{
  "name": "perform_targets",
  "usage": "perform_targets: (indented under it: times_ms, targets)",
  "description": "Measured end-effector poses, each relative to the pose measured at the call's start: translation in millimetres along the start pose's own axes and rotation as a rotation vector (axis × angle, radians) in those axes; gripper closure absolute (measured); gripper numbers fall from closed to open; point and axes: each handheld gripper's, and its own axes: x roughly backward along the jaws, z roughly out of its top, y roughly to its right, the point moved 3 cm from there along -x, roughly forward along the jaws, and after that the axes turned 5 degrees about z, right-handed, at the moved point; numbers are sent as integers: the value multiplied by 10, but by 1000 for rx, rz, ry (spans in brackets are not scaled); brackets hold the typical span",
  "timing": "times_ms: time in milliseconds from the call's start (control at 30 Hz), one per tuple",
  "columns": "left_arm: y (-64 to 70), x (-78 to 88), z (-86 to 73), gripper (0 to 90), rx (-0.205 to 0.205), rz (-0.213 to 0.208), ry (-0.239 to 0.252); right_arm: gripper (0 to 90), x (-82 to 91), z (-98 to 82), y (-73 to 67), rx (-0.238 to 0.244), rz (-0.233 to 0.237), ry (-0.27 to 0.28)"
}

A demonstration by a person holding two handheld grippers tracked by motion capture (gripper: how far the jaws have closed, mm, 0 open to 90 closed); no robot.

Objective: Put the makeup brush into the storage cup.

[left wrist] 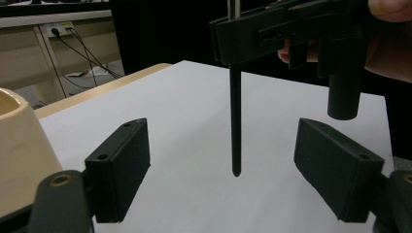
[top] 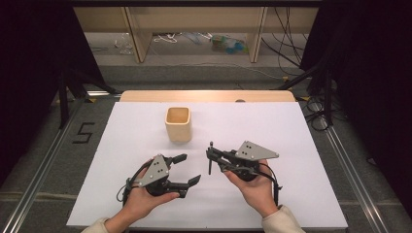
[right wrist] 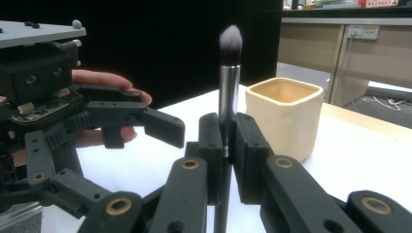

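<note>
- The right claw [top: 212,158] is clamped on a makeup brush [right wrist: 228,87], which stands upright: bristles at the top, black handle tip hanging just above the white surface [top: 272,131].
- The left claw [top: 187,170] stands wide with nothing between its jaws; it sits near the brush, apart from it.
- In the left gripper view the brush handle hangs between the two spread jaws, farther off.
- A cream square cup [top: 178,124] stands upright on the surface beyond both claws.

- My right gripper [right wrist: 227,160] is showing black jaws.
- The brush [right wrist: 229,73] is showing a silver ferrule, black handle, grey-white bristles.
- The cup [right wrist: 285,116] is looking cream.
</note>
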Motion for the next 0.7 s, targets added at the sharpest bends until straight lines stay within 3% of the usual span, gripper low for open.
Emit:
perform_targets:
  times_ms: [167, 433, 533, 567, 600, 700]
  targets:
    - [-12, 9, 2, 210, 3, 0, 8, 838, -30, -8, -29, 26, 8, -13]
    - [54, -39, 14, 243, -2, -25, 15, 838, -99, -12, -146, 22, 52, -36]
    - [77, -75, 29, 282, 0, -31, 19, 838, -121, -10, -163, 37, 56, -27]
    - [82, -87, 34, 309, 0, -36, 20, 838, -117, -13, -187, 16, 71, -48]
    - [89, -101, 35, 342, -1, -37, 18, 838, -140, -9, -191, 22, 74, -19]
    - [84, -129, 25, 463, -16, -15, 4, 838, -140, -6, -204, 34, 65, -31]
